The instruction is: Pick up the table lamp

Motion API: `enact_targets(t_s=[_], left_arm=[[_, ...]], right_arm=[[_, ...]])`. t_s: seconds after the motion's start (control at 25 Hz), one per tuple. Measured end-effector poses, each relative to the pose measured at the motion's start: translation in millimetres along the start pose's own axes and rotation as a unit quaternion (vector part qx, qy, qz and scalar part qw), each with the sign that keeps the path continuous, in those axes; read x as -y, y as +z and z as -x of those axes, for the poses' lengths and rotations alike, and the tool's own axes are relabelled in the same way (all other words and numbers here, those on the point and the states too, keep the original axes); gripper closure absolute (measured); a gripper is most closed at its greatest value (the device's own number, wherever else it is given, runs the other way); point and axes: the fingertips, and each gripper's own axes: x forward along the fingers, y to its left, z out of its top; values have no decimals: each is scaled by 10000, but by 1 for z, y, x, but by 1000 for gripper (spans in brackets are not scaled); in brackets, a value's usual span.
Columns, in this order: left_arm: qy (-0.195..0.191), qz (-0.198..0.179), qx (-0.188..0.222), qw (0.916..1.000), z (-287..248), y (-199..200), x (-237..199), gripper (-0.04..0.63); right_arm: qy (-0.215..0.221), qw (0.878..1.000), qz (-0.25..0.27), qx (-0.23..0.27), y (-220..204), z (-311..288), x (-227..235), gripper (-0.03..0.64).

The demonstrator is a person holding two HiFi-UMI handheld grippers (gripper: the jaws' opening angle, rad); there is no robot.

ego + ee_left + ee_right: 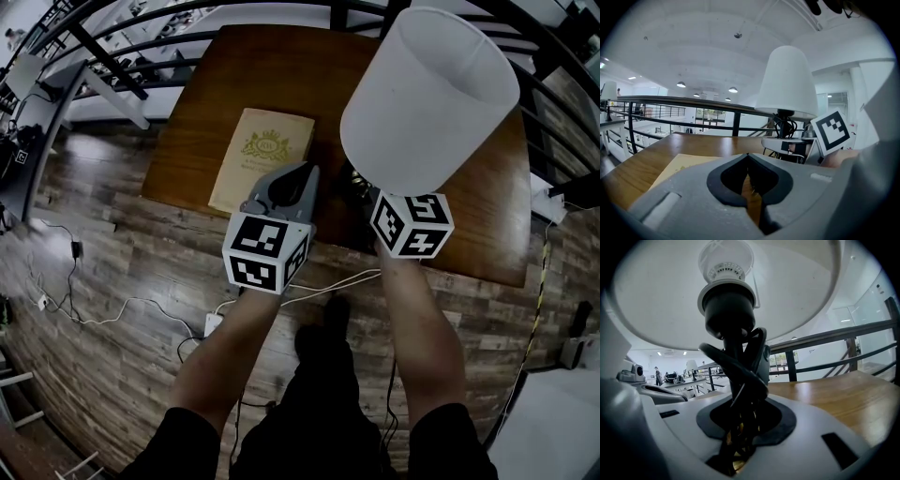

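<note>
The lamp (pixel 427 94) has a smooth white tapered shade and a dark stem (pixel 729 310) wound with black cord (pixel 757 352), at the glossy wooden tabletop's (pixel 272 75) right side. The right claw (pixel 739 423) clamps the stem. The left claw (pixel 749 157) is closed and empty, by a tan booklet (pixel 262 155).

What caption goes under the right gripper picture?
Right gripper clamps the table lamp by its cord-wrapped stem, beneath the white shade.
</note>
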Motion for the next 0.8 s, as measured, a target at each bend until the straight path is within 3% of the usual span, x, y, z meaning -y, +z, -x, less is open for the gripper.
enact_targets(t_s=[0.24,0.48,0.8], left_arm=[[19,-21,14,10000,2,5,8,588],[38,-10,13,10000,4,13,11,588],[8,-91,-34,10000,29,49,14,588]], right_arm=[[62,9999,114,53,6,8,2,514],[189,9996,-186,-69,9,11,1,514],[394,9984,-255,-301,40,27,-22,514]])
